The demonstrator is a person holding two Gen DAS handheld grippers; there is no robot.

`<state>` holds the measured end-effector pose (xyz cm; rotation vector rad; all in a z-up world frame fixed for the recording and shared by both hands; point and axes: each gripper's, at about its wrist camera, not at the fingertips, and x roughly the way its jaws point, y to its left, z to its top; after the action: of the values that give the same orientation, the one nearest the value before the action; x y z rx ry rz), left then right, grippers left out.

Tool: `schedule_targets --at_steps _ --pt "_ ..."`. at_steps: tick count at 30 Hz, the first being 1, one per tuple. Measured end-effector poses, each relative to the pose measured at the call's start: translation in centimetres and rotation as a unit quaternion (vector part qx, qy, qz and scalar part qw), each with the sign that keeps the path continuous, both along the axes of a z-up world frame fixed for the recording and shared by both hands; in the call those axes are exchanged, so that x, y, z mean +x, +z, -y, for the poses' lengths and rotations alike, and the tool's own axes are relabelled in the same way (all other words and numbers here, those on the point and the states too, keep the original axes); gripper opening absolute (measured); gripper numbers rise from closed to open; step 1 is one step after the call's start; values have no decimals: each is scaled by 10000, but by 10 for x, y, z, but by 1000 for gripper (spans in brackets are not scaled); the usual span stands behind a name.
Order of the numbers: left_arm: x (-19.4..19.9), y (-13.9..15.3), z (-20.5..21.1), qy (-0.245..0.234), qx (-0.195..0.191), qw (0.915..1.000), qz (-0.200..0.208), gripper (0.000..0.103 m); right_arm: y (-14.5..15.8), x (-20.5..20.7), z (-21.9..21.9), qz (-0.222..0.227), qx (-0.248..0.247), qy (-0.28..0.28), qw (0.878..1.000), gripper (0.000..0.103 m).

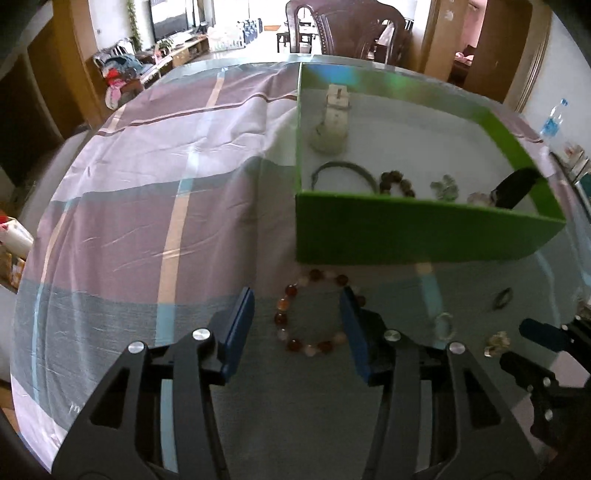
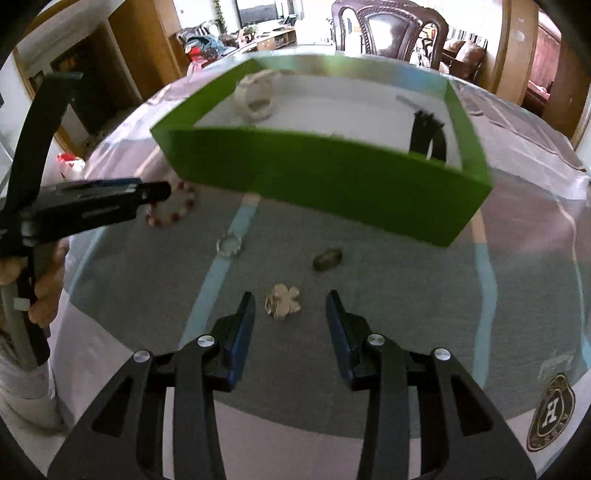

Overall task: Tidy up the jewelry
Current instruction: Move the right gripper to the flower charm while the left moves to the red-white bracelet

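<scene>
A green box (image 1: pixel 406 236) stands on the cloth-covered table and holds a white watch (image 1: pixel 332 122), a green bangle (image 1: pixel 343 170), a brown bead bracelet (image 1: pixel 397 182), a pale clover piece (image 1: pixel 445 186) and a black strap (image 1: pixel 513 186). A red and white bead bracelet (image 1: pixel 314 314) lies in front of the box, between the fingers of my open left gripper (image 1: pixel 297 306). My open right gripper (image 2: pixel 290 306) straddles a gold clover piece (image 2: pixel 282 301). A clear ring (image 2: pixel 229 245) and a dark ring (image 2: pixel 327 258) lie beyond it.
The box (image 2: pixel 332 181) also shows in the right wrist view, with my left gripper (image 2: pixel 110 203) at its left. A dark wooden chair (image 1: pixel 343 27) stands behind the table. A water bottle (image 1: pixel 552 120) stands at the far right.
</scene>
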<state>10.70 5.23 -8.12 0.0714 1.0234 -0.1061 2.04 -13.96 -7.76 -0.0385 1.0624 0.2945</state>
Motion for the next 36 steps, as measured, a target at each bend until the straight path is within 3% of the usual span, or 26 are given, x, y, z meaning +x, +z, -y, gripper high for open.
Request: schedule_targets --at_steps 6,9,21,28,30,36 --pt "-3 -10 7 -186 57 9998 -98 48 -8 1 -12 168 -173 190 9995 39" --pt "-6 -11 8 -235 12 9996 -125 46 -10 3 -12 185 -118 155 9996 28" --pt "-34 -11 45 -1130 110 9935 -58 47 -12 4 -10 239 -164 177 9994 27" --pt "-32 -12 40 -983 115 9951 -58 50 -13 1 -10 281 -217 164 9992 27" --pt "-30 -12 40 -981 120 9951 -54 50 -13 1 -9 292 -191 146 9993 21" --pt "-27 -12 39 -933 121 9955 -55 53 -10 1 -4 332 -168 55 9993 19"
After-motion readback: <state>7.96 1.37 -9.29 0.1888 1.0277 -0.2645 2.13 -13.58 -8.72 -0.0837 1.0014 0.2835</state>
